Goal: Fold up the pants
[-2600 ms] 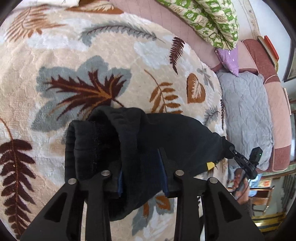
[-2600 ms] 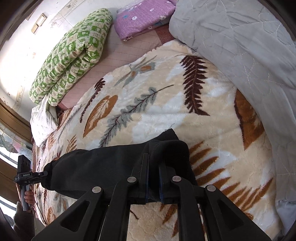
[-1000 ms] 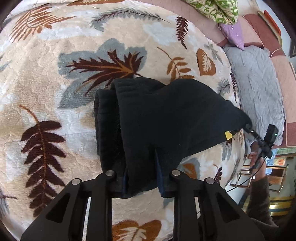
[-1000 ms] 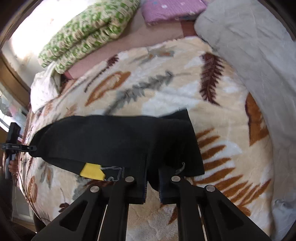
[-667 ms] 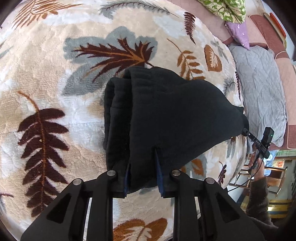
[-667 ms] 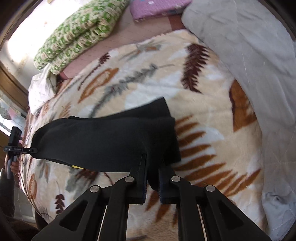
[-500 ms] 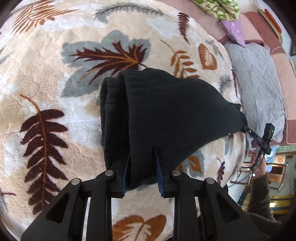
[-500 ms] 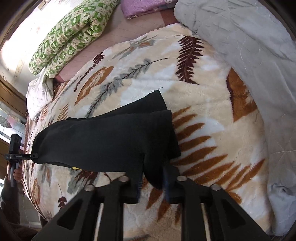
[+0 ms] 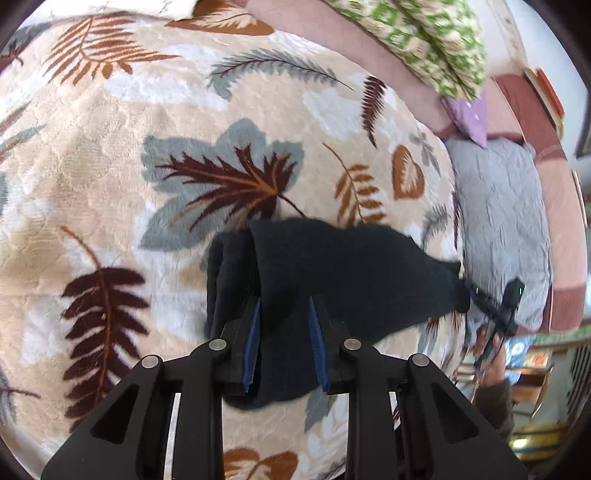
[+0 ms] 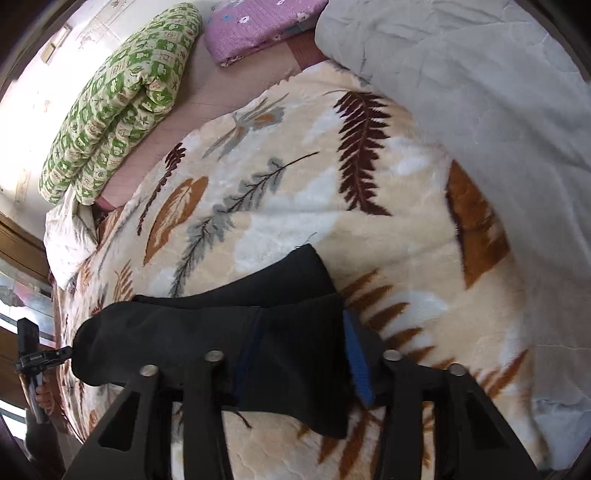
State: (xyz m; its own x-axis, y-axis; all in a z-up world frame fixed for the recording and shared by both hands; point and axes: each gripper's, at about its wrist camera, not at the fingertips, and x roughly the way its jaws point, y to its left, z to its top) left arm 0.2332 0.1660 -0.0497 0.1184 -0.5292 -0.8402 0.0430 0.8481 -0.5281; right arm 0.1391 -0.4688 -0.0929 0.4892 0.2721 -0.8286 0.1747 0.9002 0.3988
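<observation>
A bed (image 10: 406, 236) covered by a cream blanket (image 9: 155, 177) printed with brown and grey leaves fills both wrist views, with a grey quilt (image 10: 480, 92) along one side and a rolled green-patterned comforter (image 10: 122, 99) and purple pillow (image 10: 258, 22) at its far end. The black pants (image 9: 332, 266) lie folded in a stacked bundle on the blanket near the bed's edge. The left hand-held gripper (image 9: 284, 343) straddles one end of the bundle, its blue-padded fingers spread with a gap to the cloth on each side. The right hand-held gripper (image 10: 299, 358) stands released over the other end, jaws wide apart, fabric lying loose between the pads.
</observation>
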